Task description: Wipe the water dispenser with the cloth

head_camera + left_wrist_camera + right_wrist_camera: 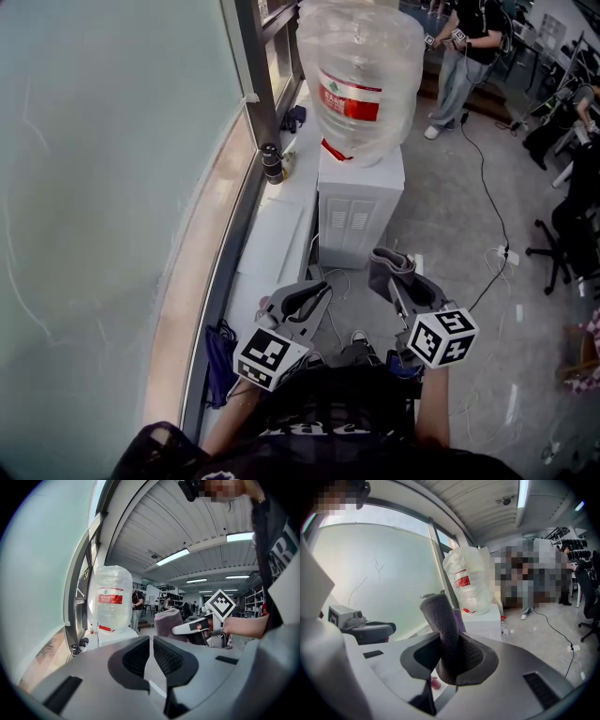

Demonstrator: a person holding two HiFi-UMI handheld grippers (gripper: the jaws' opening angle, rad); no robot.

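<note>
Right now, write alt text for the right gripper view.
The right hand-held gripper is shut on a grey cloth that sticks up from its jaws. Beyond it stands a white water dispenser topped by a clear bottle, beside a frosted window.

- The left hand-held gripper (pixel 151 641) has its jaws almost together, with nothing between them.
- Behind it, the right hand-held gripper (pixel 182 629) holds a cloth (pixel 166 622), to the right of the water dispenser (pixel 112 637).

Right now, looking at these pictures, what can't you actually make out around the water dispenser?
- Head view: the water dispenser shows only its top and a vented panel; other sides face away.
- All views: the bottle label has print too small to read.
- Right gripper view: the cloth has its lower end buried in the right gripper.
- Head view: the dark ledge object is too small to name.
</note>
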